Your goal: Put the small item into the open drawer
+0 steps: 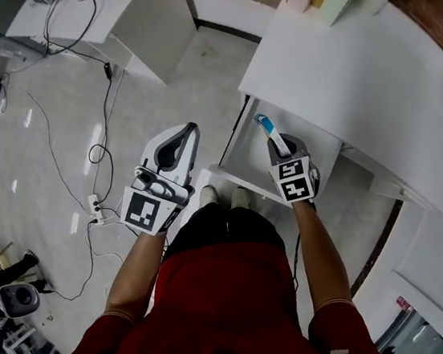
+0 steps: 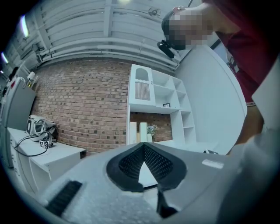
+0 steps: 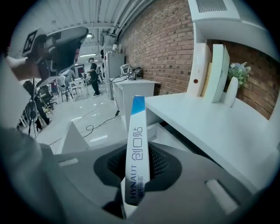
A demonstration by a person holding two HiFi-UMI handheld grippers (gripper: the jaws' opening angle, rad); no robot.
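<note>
The small item is a slim white box with a blue end (image 1: 264, 124). My right gripper (image 1: 279, 142) is shut on it, and the box (image 3: 136, 127) sticks up and forward from between the pads. It hangs over the open white drawer (image 1: 245, 149) that juts out from under the white desk (image 1: 364, 78). My left gripper (image 1: 189, 130) is to the left of the drawer, above the floor. In the left gripper view, the left gripper (image 2: 143, 145) has its tips together and nothing between them.
Cables and a power strip (image 1: 96, 209) trail over the pale floor on the left. A second white table (image 1: 107, 3) stands at the upper left. Books and a small vase (image 3: 231, 89) line the desk's back by the brick wall. The person's shoes (image 1: 223, 197) stand at the drawer's front.
</note>
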